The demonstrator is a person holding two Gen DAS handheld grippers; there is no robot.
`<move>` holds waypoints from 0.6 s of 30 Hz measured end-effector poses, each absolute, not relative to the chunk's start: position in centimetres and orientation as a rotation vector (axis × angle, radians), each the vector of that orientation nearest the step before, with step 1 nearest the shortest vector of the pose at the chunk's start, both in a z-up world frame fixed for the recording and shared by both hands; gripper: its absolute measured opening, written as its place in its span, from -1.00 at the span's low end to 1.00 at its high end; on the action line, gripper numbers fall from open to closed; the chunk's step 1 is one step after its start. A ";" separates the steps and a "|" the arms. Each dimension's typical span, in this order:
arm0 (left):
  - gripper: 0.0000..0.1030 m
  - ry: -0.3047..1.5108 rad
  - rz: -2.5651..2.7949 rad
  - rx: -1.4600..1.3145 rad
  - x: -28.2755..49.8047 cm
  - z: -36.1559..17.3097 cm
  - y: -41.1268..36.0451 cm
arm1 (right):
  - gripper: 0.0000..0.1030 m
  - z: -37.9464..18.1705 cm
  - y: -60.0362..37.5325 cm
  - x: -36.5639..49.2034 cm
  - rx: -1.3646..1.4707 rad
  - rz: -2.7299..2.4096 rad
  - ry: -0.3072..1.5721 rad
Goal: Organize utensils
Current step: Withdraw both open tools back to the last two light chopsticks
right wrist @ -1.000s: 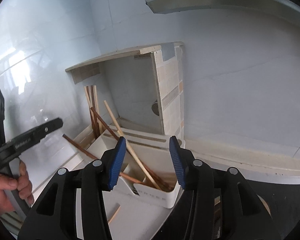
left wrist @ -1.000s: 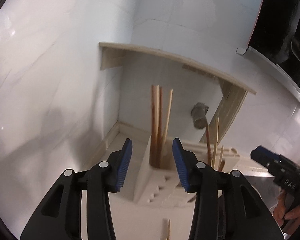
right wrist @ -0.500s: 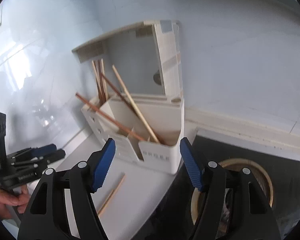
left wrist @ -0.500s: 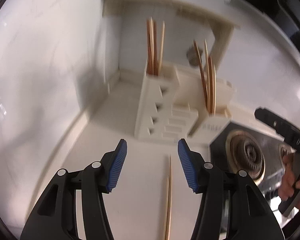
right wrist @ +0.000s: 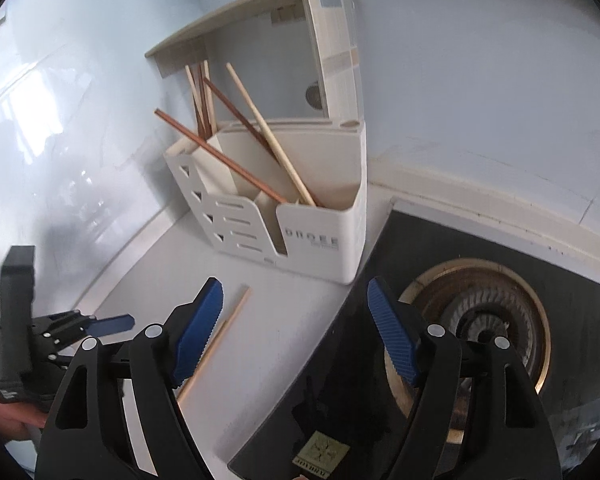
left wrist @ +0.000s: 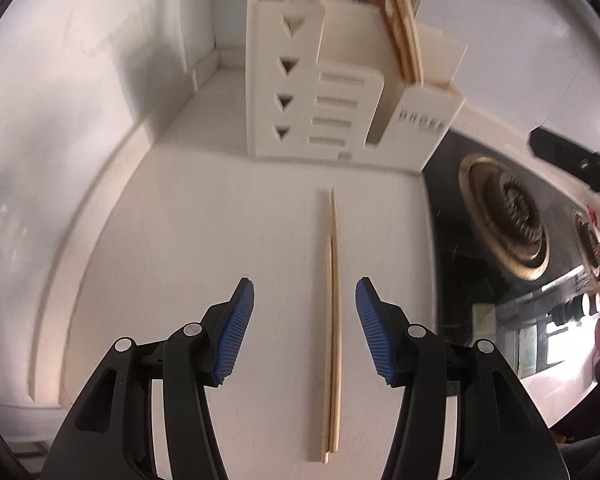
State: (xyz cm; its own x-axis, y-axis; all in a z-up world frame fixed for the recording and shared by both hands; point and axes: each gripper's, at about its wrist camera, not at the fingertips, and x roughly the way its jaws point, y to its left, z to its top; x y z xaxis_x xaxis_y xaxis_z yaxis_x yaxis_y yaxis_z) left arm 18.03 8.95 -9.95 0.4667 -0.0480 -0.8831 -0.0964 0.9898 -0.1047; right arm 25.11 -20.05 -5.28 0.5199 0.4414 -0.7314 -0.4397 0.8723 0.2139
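1. Chopsticks: one pale pair (left wrist: 332,320) lies loose on the white tabletop (left wrist: 204,240), in front of the cream utensil holder (left wrist: 340,116) that stands toward the back corner against the tiled wall.
2. Holder contents: several brown and pale sticks (right wrist: 236,140) stand or lean in its compartments, some crossing from one compartment to another. Judged partly done, with the sorting of those sticks uncertain.
3. Left claw (left wrist: 305,330): jaws apart, empty, tilted down over the loose pair, which lies between the pads nearer the right one. No contact visible.
4. Right claw (right wrist: 295,330): jaws have just been opening, now wide apart, nothing between them. It hovers over the tabletop edge beside the black stove top (right wrist: 480,280).
5. Remaining, as judged: pick up the loose pair and drop it into the holder; perhaps straighten the leaning sticks.
6. No other stray utensils seen on the tabletop in either view.
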 end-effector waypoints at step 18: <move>0.03 1.273 0.001 -0.081 17.8 -14.4 8.0 | 0.47 -8.1 -20.1 23.7 -0.029 0.513 0.990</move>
State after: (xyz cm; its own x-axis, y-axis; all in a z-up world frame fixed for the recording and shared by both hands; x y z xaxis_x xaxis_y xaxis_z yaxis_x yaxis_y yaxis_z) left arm 17.82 7.95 -14.40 0.2937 -0.0440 -0.9549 -0.0461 0.9971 -0.0601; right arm 23.68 -20.11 -8.08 0.4398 0.4001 -0.8040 -0.4262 0.8811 0.2053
